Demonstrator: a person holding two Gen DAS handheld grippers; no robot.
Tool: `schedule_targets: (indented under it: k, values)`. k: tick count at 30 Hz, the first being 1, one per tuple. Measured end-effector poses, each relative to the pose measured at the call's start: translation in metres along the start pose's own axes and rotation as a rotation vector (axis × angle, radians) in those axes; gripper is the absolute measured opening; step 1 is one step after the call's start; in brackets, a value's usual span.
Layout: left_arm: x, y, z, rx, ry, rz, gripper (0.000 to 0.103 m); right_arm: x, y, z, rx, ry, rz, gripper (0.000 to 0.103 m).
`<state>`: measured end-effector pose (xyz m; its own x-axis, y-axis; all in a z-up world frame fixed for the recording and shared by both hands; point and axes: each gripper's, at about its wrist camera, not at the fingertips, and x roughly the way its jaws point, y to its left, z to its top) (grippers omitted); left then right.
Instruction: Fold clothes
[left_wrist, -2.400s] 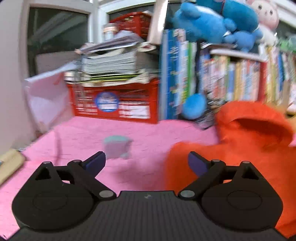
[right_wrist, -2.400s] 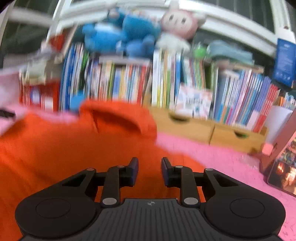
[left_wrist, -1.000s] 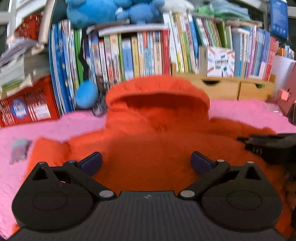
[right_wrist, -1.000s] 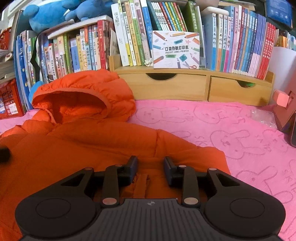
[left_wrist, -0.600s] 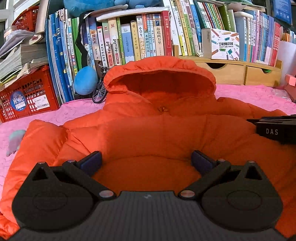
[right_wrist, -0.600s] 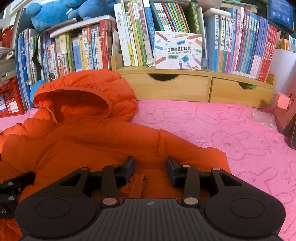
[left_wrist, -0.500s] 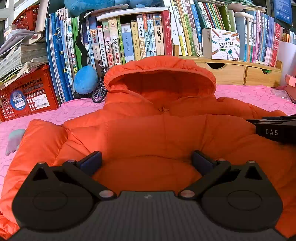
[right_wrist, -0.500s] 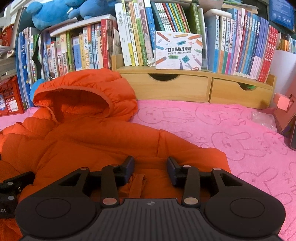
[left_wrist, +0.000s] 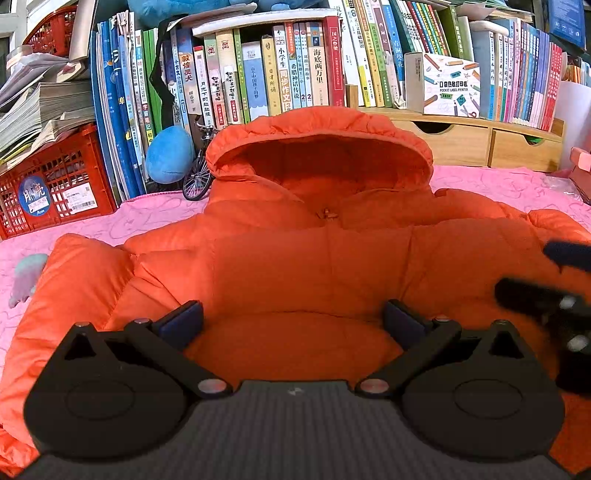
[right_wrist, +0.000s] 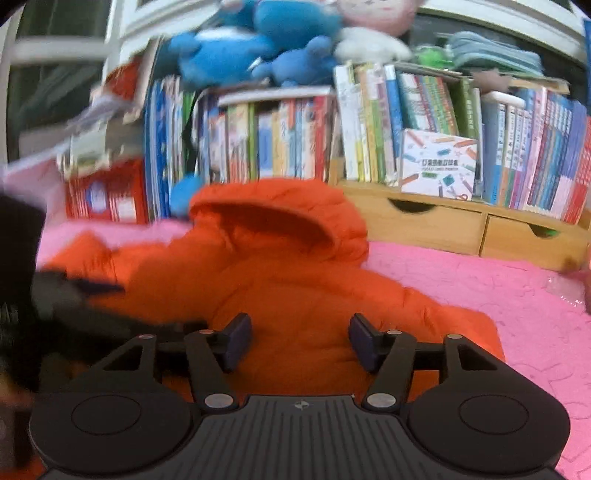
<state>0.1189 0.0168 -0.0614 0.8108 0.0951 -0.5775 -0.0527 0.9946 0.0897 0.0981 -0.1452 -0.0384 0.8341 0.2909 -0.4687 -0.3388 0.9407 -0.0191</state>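
Observation:
An orange puffy hooded jacket (left_wrist: 314, 258) lies front up on the pink blanket (left_wrist: 147, 218), with its hood toward the bookshelf. My left gripper (left_wrist: 291, 321) hovers low over the jacket's lower middle, open wide, with only the fabric below showing between its blue pads. In the blurred right wrist view, my right gripper (right_wrist: 300, 339) is over the jacket's (right_wrist: 295, 280) right half. Its jaws are opening and nothing is pinched between the pads. Each gripper shows as a dark blur in the other's view: the right gripper (left_wrist: 554, 302) and the left gripper (right_wrist: 74, 306).
A packed bookshelf (left_wrist: 295, 66) and a wooden drawer unit (left_wrist: 480, 140) run along the back. At the left are a red crate (left_wrist: 55, 184), a blue plush ball (left_wrist: 168, 155) and a small model bicycle (left_wrist: 197, 173). A pale toy (left_wrist: 26, 273) lies left of the sleeve.
The right gripper's jaws have spread from nearly shut to well apart. It has swung left and lifted a little, which blurs its view. The left gripper has hardly moved.

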Motion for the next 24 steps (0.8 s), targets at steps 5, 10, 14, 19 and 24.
schedule_targets:
  k: [5,10,14,19,24]
  values:
    - [0.000,0.000,0.000,0.001,0.000,0.001,0.103,0.012,-0.009,-0.006,0.051,0.052,-0.008,0.062]
    - [0.001,-0.001,0.000,0.002,0.002,0.004,0.103,0.014,-0.003,-0.010,0.009,0.062,-0.032,0.064]
    - [0.002,-0.001,0.000,0.002,0.003,0.005,0.103,0.015,-0.004,-0.011,0.005,0.075,-0.033,0.065]
    - [0.004,-0.001,0.001,0.000,0.012,0.009,0.103,0.027,-0.004,-0.009,0.010,0.122,-0.029,0.067]
    - [-0.006,0.011,-0.002,0.018,-0.036,0.094,0.103,0.026,-0.001,-0.010,-0.006,0.120,-0.040,0.067]
